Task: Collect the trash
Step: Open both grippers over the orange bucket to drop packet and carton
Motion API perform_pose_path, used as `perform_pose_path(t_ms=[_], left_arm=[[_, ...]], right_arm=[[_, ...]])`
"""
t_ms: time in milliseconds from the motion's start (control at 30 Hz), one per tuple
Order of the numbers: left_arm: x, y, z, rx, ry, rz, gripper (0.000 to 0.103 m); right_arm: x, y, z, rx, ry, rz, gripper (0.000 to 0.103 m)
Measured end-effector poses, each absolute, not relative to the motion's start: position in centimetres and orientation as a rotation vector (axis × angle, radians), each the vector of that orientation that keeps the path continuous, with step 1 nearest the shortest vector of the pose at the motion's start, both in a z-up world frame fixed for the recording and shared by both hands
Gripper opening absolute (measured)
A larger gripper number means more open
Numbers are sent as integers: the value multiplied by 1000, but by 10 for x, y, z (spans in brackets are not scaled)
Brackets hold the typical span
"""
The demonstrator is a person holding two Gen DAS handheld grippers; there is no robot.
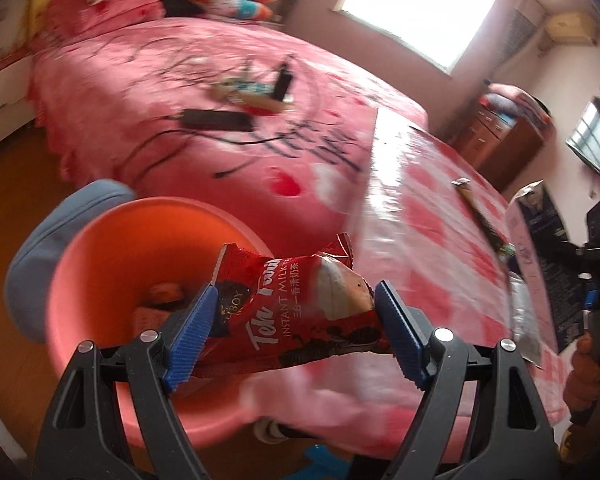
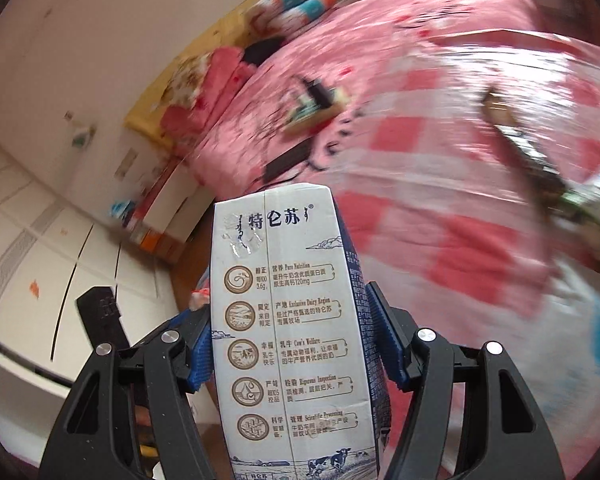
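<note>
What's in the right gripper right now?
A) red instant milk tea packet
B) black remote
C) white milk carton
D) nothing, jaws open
C: the right wrist view shows the right gripper with its blue pads closed on both sides of the white milk carton; the red packet sits in the left gripper.

My left tool [image 1: 294,320] and right tool [image 2: 290,344]: black plastic linkage arms, silver pivot screws, ribbed blue pads [image 1: 190,332]. My bare-skinned hand [image 1: 586,376] shows at frame edge.

A red milk-tea packet [image 1: 296,312], a salmon-pink bin [image 1: 100,264], a white-and-blue milk carton [image 2: 288,320], a pink-checked cloth [image 2: 460,208].
</note>
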State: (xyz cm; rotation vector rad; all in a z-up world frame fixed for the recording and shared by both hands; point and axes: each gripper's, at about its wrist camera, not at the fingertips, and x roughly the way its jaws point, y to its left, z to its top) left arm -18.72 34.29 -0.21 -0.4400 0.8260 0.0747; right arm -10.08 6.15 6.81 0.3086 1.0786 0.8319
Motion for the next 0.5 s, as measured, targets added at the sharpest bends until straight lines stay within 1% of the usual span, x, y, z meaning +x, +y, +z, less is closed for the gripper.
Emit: perform_pose_path(t_ms=[200,400,433,467,500], left_arm=[[-199,381,-21,-475,845,176,80],[-209,402,-38,-499,870,234,81],[-210,404,-41,-503,876,243,81],[-211,407,-44,-507,885,255,81],[-213,409,-47,-509,893,266,81]], right_arm=[[-105,132,73,232,1094,944,66],[-117,201,75,149,1084,1025,68],[-118,210,73,136,1084,1034,69],[-118,217,71,131,1086,1041,74],[-118,224,69,128,1087,1042,87]])
